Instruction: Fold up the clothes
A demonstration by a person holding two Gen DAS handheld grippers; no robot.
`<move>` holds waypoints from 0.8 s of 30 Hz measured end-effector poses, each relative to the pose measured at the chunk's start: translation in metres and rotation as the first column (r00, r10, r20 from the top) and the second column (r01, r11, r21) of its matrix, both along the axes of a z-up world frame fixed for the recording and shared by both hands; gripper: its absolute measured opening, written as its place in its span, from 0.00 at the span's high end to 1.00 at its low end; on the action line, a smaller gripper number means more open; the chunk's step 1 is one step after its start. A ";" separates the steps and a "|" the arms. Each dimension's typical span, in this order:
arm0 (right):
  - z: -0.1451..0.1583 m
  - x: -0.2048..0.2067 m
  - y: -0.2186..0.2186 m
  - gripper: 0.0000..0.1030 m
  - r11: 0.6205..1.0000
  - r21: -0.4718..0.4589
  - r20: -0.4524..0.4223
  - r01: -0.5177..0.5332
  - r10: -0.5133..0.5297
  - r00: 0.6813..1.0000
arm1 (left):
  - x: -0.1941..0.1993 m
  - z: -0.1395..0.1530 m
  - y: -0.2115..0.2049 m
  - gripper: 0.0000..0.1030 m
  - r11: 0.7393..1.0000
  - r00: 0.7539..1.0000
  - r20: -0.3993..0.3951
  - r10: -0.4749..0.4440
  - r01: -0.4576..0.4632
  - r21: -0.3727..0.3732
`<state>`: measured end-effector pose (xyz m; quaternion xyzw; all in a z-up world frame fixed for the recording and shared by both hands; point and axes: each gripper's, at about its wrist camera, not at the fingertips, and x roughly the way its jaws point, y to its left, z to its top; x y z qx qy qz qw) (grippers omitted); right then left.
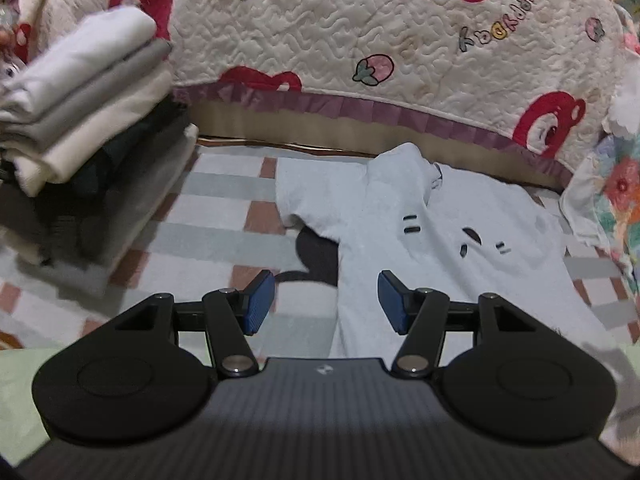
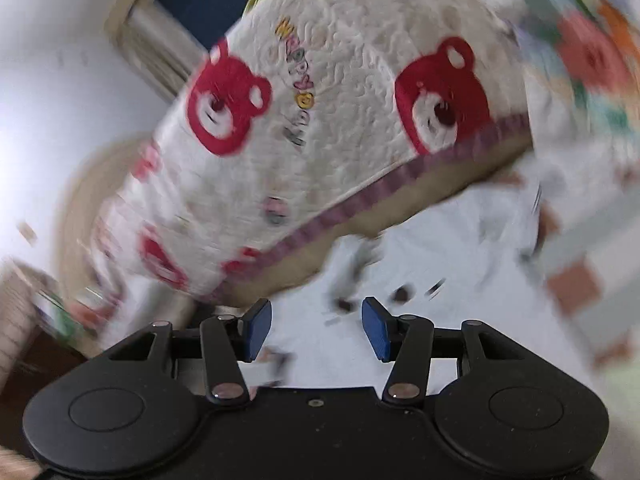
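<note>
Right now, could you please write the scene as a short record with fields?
garment: pale blue T-shirt with small dark marks, spread unfolded on checked bedsheet
folded stack: pile of white, grey and dark folded clothes, left of T-shirt
backdrop: cream quilted cover with red bears
left hand-held gripper: open, empty, above T-shirt edge
right hand-held gripper: open, empty; view blurred

Left gripper (image 1: 326, 302) jaws apart, empty; right gripper (image 2: 317, 329) likewise
</note>
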<state>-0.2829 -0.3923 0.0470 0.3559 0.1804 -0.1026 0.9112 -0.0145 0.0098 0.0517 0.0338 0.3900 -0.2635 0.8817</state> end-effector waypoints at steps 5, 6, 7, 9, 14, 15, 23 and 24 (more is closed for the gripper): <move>-0.004 0.093 -0.035 0.46 0.984 0.095 -0.092 -0.149 0.158 0.983 | 0.059 -0.022 -0.019 0.46 0.999 1.000 -0.012 0.024 -0.024 -0.036; -0.003 0.111 -0.035 0.46 0.980 0.075 -0.117 -0.186 0.194 0.974 | 0.071 -0.026 -0.023 0.46 0.999 1.000 -0.011 0.029 -0.029 -0.042; -0.002 0.129 -0.034 0.46 0.974 0.048 -0.147 -0.223 0.227 0.963 | 0.082 -0.030 -0.026 0.46 0.998 0.999 -0.010 0.034 -0.034 -0.047; -0.004 0.166 -0.036 0.46 0.966 -0.035 -0.217 -0.258 0.245 0.945 | 0.107 -0.042 -0.035 0.46 0.997 0.999 -0.029 0.046 -0.047 -0.056; -0.017 0.251 -0.041 0.46 0.905 -0.252 -0.378 -0.342 0.233 0.896 | 0.172 -0.092 -0.056 0.46 0.993 0.982 -0.161 0.095 -0.105 -0.057; -0.024 0.266 -0.041 0.46 0.884 -0.293 -0.403 -0.364 0.231 0.886 | 0.184 -0.106 -0.058 0.46 0.988 0.968 -0.223 0.116 -0.136 -0.073; -0.078 0.296 -0.068 0.46 0.868 -0.377 -0.383 -0.324 0.173 0.908 | 0.229 -0.184 -0.069 0.48 0.942 0.874 -0.456 0.167 -0.277 -0.188; -0.083 0.291 -0.077 0.46 0.868 -0.381 -0.390 -0.320 0.162 0.906 | 0.228 -0.185 -0.070 0.48 0.942 0.885 -0.432 0.175 -0.278 -0.189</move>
